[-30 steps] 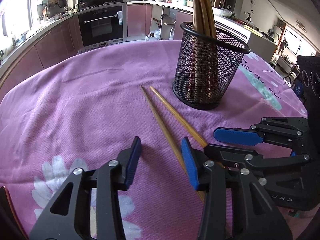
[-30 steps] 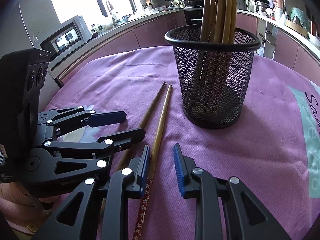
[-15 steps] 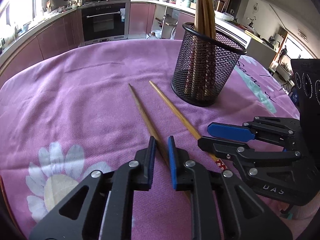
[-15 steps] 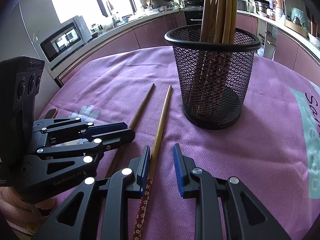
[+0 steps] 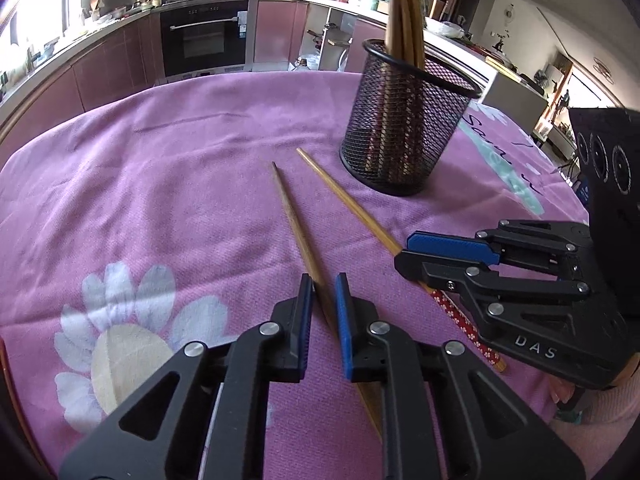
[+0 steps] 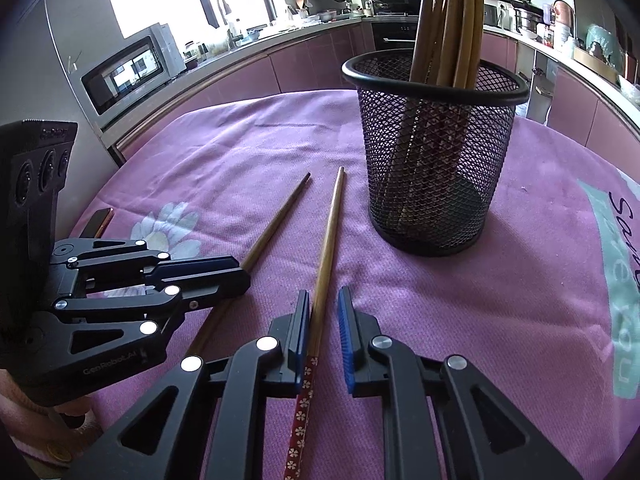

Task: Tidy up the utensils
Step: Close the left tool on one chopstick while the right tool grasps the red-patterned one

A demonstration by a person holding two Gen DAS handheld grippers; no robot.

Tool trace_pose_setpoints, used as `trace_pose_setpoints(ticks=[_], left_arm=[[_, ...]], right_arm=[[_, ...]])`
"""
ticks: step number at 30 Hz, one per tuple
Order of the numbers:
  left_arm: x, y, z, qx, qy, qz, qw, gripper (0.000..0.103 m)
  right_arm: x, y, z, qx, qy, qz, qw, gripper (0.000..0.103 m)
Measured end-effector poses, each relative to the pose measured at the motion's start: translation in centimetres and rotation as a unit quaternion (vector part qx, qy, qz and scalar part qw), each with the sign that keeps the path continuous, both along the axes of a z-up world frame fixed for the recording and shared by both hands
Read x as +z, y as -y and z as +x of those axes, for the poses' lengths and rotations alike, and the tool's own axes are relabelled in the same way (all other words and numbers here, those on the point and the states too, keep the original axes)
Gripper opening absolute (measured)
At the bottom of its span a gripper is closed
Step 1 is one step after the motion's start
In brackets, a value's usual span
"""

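Note:
Two wooden chopsticks lie on the purple tablecloth in front of a black mesh holder (image 5: 404,128) (image 6: 434,160) that has several chopsticks standing in it. My left gripper (image 5: 322,316) straddles the plain darker chopstick (image 5: 298,232) (image 6: 276,220), jaws narrowed around it with a small gap on each side. My right gripper (image 6: 324,328) (image 5: 404,250) straddles the lighter chopstick with a red flowered end (image 6: 326,252) (image 5: 352,208), left pad touching it, right pad apart. Both chopsticks rest on the cloth.
The purple tablecloth (image 5: 180,184) has a white flower print at the left and a teal lettered patch (image 6: 616,280) at the right. A phone (image 6: 98,222) lies near the table's left edge. Kitchen counters and an oven stand behind.
My left gripper slid left onto the darker chopstick and narrowed its jaws around it. That chopstick shifted away from the lighter one. My right gripper stayed in place.

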State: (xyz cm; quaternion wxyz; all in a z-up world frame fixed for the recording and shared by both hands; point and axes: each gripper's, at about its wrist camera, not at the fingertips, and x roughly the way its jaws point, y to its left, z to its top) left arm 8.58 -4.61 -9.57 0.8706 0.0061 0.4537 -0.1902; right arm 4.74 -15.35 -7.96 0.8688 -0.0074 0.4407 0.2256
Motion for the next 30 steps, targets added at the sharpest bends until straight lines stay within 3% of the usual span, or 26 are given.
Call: trace_pose_setpoints(ticks=[4, 13, 16, 21, 30], left_arm=[[0.1, 0.1, 0.4, -0.001, 0.002, 0.006, 1.0000, 0.021], [0.0, 0.7, 1.4, 0.002, 0.009, 0.021, 0.9997, 0.021], [0.0, 0.9, 1.5, 0.006, 0.013, 0.026, 0.9996, 0.016], [-0.1, 0.8, 1.6, 0.013, 0.012, 0.020, 0.9996, 0.012], [0.2, 0.2, 1.0, 0.016, 0.010, -0.001, 0.9998, 0.008]], right_arm=[[0.0, -0.1, 0.3, -0.001, 0.002, -0.006, 1.000, 0.013], [0.0, -1.5, 1.2, 0.002, 0.019, -0.036, 0.999, 0.014], [0.0, -1.7, 1.4, 0.001, 0.021, -0.039, 0.999, 0.011], [0.0, -1.3, 1.4, -0.005, 0.017, -0.026, 1.000, 0.005], [0.5, 0.4, 1.1, -0.012, 0.001, 0.032, 0.999, 0.005]])
